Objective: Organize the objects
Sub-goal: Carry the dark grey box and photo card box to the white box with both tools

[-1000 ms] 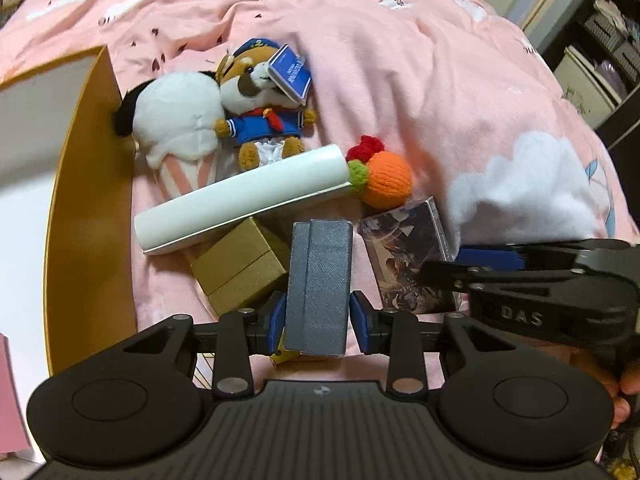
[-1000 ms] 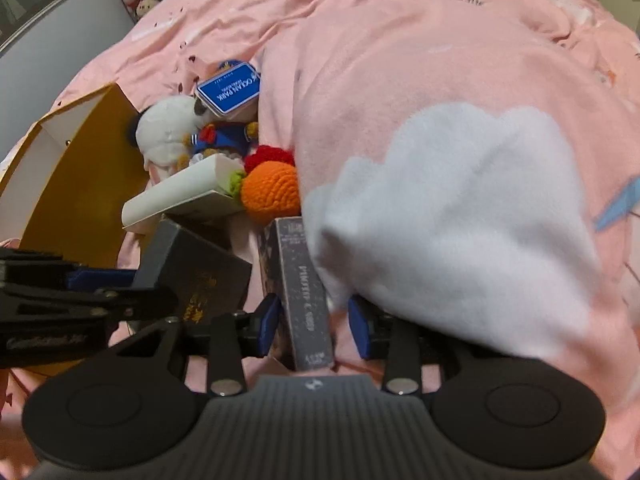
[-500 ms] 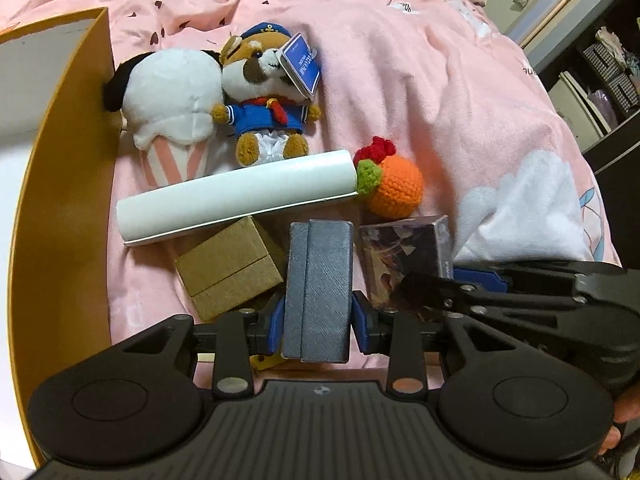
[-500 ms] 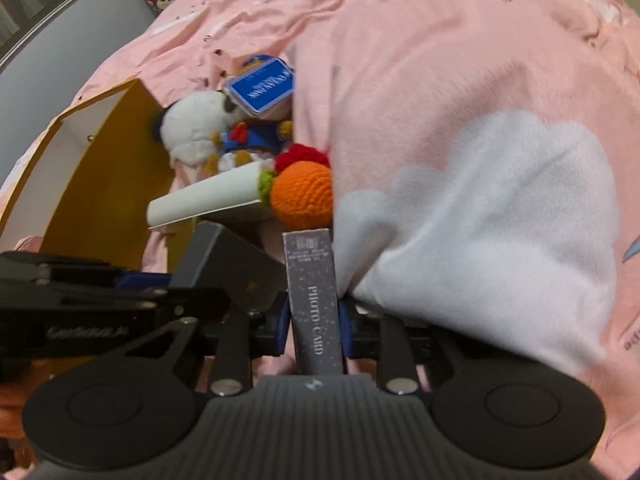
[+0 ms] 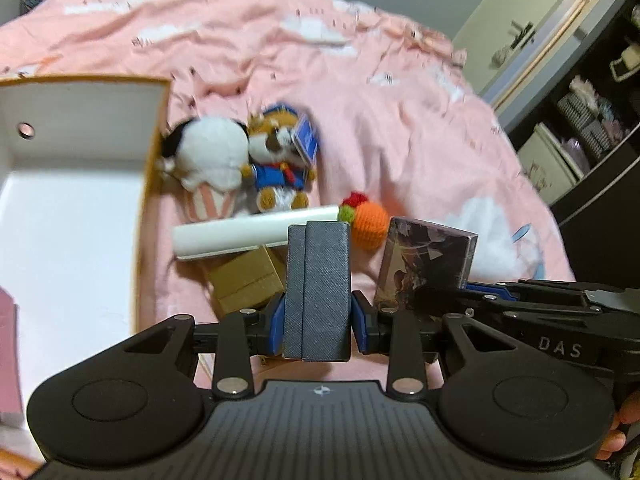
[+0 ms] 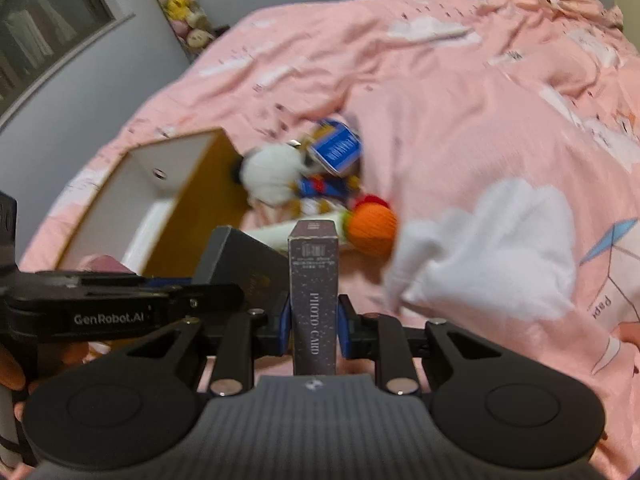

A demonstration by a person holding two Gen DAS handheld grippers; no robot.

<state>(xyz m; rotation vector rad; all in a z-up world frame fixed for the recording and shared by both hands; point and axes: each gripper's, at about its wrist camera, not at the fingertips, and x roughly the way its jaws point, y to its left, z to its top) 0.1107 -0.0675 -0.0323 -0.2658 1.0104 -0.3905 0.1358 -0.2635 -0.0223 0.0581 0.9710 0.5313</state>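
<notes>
Two grippers each grip a box above the pink cloud-print bedspread [image 5: 400, 112]. The left gripper [image 5: 318, 320] has its blue pads pressed on both sides of a dark grey textured box [image 5: 318, 292], held upright. The right gripper [image 6: 313, 326] pinches the narrow spine of a dark speckled photo-card box [image 6: 313, 288], also upright; its illustrated face shows in the left view [image 5: 426, 262].

Just beyond lie a small gold cardboard box [image 5: 246, 280], partly hidden by the grey box, and a white tube [image 5: 256, 234] across it. An orange crocheted fruit [image 5: 368, 222] sits at the tube's end. Farther back, blurred, a white plush [image 5: 212, 168] and a sailor-suited plush [image 5: 282, 168] lean beside the open yellow-sided box [image 5: 150, 184], cut off at left.
</notes>
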